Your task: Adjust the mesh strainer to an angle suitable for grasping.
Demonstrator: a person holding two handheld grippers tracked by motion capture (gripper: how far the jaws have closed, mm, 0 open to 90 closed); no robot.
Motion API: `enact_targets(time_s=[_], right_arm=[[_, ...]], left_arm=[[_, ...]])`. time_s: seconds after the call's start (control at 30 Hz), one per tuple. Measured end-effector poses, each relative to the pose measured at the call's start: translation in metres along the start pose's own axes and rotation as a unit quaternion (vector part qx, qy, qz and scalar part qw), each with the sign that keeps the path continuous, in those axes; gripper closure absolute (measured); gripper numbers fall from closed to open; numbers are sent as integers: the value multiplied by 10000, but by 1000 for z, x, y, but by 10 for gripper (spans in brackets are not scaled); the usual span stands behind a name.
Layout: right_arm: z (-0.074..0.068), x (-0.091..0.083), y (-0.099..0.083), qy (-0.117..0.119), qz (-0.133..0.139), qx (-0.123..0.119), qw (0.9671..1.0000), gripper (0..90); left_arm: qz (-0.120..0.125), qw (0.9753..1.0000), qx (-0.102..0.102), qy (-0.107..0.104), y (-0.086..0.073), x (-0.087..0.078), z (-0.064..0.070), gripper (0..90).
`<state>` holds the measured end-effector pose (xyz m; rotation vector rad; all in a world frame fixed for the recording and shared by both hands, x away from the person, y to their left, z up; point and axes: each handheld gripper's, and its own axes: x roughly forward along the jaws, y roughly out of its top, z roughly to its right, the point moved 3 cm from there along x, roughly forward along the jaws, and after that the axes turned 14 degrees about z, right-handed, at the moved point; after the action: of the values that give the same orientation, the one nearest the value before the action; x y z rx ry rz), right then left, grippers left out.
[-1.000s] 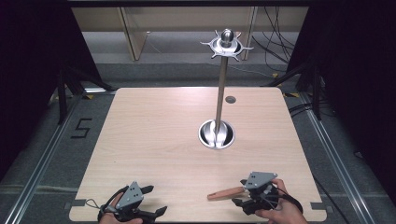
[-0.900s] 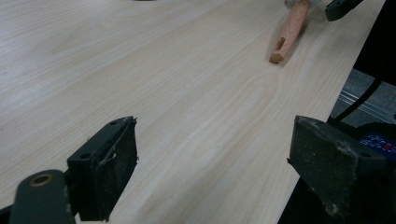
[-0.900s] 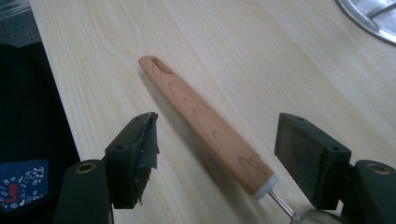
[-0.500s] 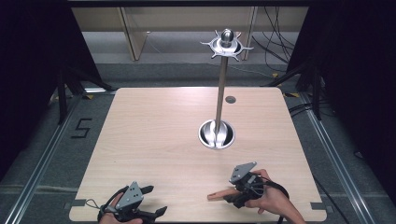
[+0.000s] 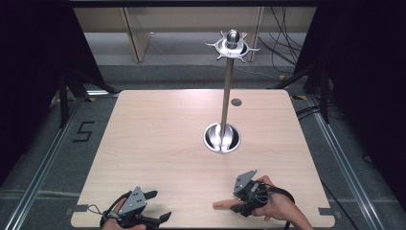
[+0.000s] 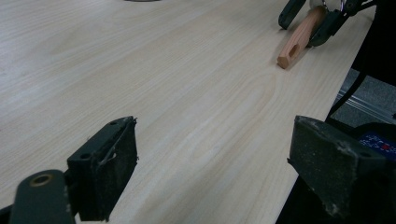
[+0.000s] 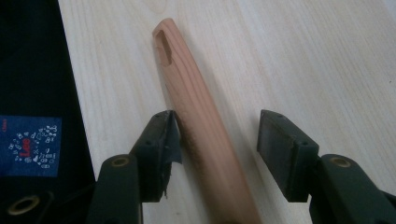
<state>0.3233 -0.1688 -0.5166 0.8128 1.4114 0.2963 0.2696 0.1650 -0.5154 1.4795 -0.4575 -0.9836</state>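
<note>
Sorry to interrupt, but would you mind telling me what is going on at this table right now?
A person works two handheld grippers at the near edge of the wooden table. The right gripper sits around a wooden handle lying flat, jaws open, one pad against it and the other clear. The left gripper rests open with nothing between its jaws. A tall metal stand rises from the table beyond them.

Wooden handle on table, stand behind.

Overhead forward-down; claw views close, perhaps table-level
</note>
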Motion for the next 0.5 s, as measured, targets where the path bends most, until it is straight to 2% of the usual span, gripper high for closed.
enact_targets(time_s=[0.1,0.13,0.23,0.27,0.3,0.37,0.4,0.5], right_arm=[[0,-1,-1,-43,-9,-136,9999,506],[-1,-2,-1,-138,-143,-193,9996,517],[-1,-4,-1,-138,-202,-223,9995,553],[-1,-4,-1,-183,-236,-290,9991,564],[-2,-3,-1,-102,-218,-317,9992,571],[-2,-4,-1,-83,-256,-324,9991,582],[-3,-4,-1,-111,-248,-338,9991,625],[-1,-4,1,-199,-271,-574,9978,668]], left_arm=[[17,10000,-4,-3,0,0,0,147],[53,10000,-21,-14,0,1,0,147],[70,10000,-22,-13,0,1,0,147],[6,10000,-9,-6,0,0,0,147],[6,10000,-3,-3,0,0,0,147],[6,10000,-3,2,0,0,0,147],[13,10000,-7,-4,0,0,0,147],[10,10000,-7,5,0,0,0,147]])
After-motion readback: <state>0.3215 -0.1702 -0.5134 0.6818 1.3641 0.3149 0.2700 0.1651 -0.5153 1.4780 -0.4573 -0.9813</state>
